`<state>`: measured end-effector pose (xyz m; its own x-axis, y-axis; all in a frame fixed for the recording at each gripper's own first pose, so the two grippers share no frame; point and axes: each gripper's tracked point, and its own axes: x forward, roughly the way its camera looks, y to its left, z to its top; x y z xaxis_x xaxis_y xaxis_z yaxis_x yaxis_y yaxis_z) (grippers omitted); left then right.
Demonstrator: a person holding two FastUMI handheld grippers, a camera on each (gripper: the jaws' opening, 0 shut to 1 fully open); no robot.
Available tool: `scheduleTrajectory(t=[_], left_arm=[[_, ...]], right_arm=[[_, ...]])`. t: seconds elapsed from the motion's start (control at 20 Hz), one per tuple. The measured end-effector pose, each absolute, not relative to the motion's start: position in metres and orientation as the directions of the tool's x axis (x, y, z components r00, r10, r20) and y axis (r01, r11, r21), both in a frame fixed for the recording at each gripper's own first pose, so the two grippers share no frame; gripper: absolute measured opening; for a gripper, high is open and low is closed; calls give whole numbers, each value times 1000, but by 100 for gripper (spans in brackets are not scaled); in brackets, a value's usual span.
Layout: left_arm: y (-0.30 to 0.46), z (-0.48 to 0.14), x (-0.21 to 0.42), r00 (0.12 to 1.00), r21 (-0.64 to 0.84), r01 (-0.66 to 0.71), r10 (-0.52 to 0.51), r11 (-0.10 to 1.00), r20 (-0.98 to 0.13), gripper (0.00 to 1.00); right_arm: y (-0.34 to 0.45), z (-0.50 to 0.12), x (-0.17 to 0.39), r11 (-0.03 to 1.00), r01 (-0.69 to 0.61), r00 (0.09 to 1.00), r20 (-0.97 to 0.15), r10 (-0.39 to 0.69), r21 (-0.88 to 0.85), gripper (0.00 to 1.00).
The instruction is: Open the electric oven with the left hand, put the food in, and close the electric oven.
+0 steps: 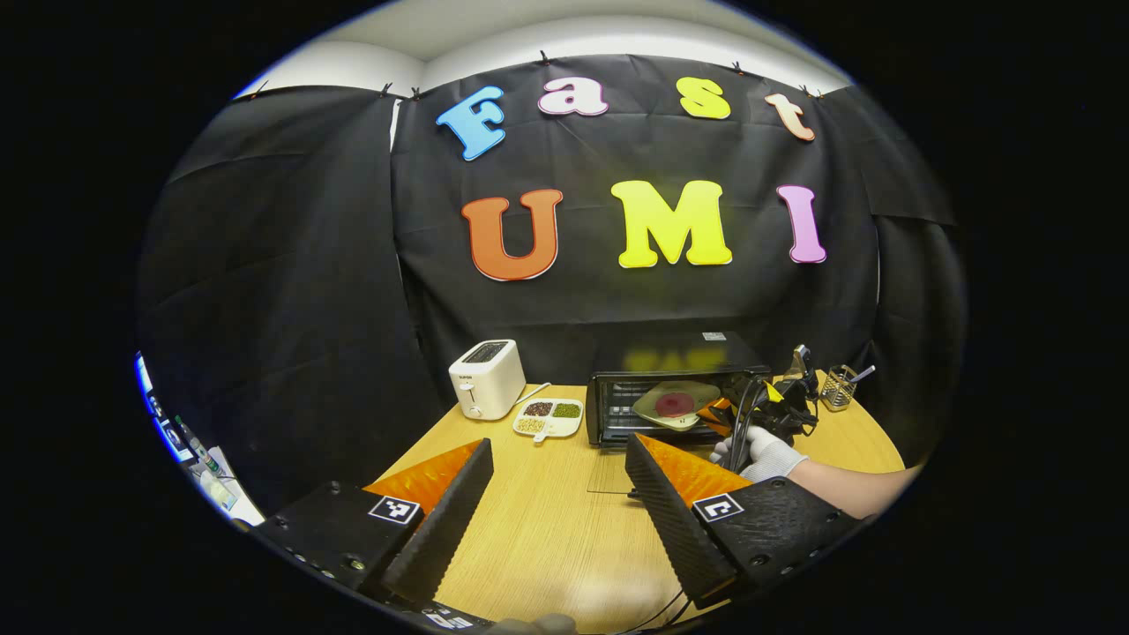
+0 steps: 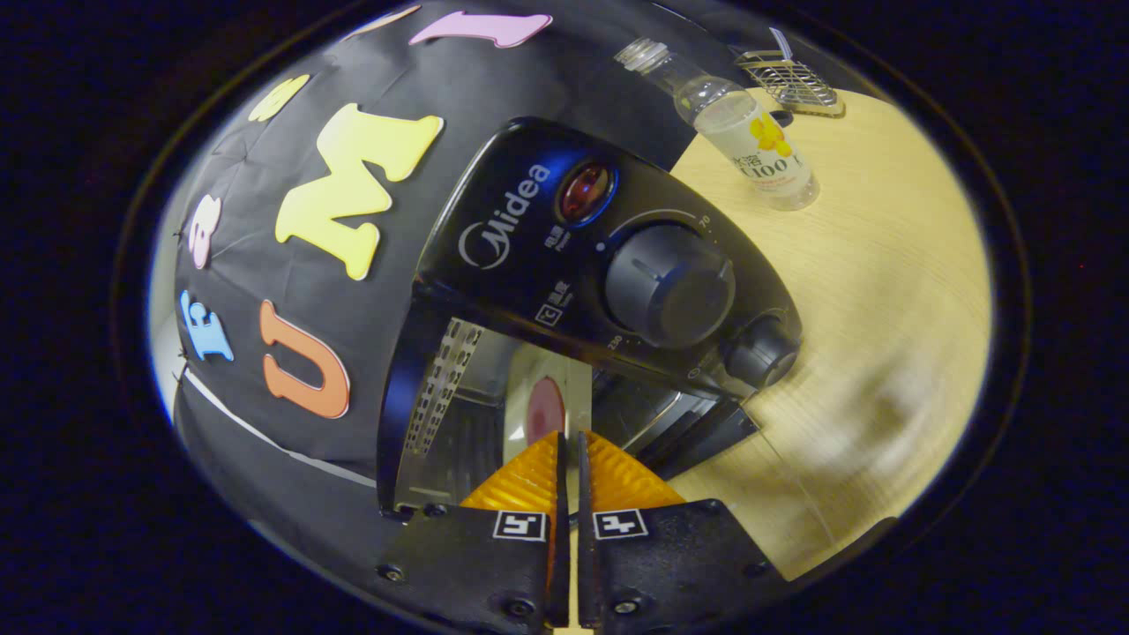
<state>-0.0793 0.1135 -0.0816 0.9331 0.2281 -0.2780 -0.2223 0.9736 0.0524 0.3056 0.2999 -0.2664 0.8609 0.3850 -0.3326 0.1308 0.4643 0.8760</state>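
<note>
Right gripper (image 2: 569, 450), pinching the plate's (image 2: 547, 410) rim, holds it tilted into the open oven (image 2: 529, 265).

Glossy plastic oven (image 2: 529, 238); wood-grain table (image 1: 547, 520).

Light falls bright from overhead; the counter (image 1: 547, 520) shows pale glare near us. Fisheye bends every edge, and the oven (image 2: 609, 265) gleams, its near rim soft.
</note>
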Motion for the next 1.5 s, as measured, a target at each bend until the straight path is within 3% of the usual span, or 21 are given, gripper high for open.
scheduleTrajectory(t=[0.05, 0.1, 0.25, 0.4, 0.45, 0.5, 0.6, 0.65, 0.95, 1.05, 1.5], left_arm=[[114, -82, -79, 932, 52, -224, 230, 973, -279, 97], [113, -81, -78, 933, 51, -223, 228, 973, -277, 97], [110, -80, -75, 937, 47, -215, 220, 975, -270, 96], [106, -79, -72, 944, 34, -199, 201, 979, -261, 96], [104, -81, -70, 946, 28, -191, 191, 981, -260, 96], [102, -81, -69, 949, 21, -184, 183, 983, -258, 96], [98, -84, -66, 953, 10, -166, 163, 986, -255, 96], [96, -86, -65, 955, 4, -156, 152, 988, -254, 96], [82, -98, -54, 967, -7, -96, 91, 995, -238, 96], [76, -110, -53, 966, -13, -72, 66, 997, -251, 96], [35, -189, -31, 938, -26, 48, -54, 999, -344, 97]], right_arm=[[299, -263, 305, 447, 124, 861, -320, 396, 886, 8], [298, -261, 305, 447, 113, 862, -311, 401, 888, 1], [295, -258, 295, 487, 92, 848, -324, 420, 869, 12], [282, -247, 270, 603, 25, 847, -337, 411, 797, 38], [278, -241, 260, 645, -11, 845, -338, 415, 764, 42], [272, -234, 250, 686, -45, 843, -341, 416, 726, 60], [261, -216, 228, 757, -115, 847, -335, 413, 643, 69], [252, -205, 221, 793, -145, 853, -331, 403, 592, 80], [185, -147, 162, 933, -223, 913, -276, 301, 282, 89], [159, -134, 140, 956, -204, 927, -272, 257, 208, 98], [79, -124, 54, 991, -134, 951, -277, 137, 31, 95]])
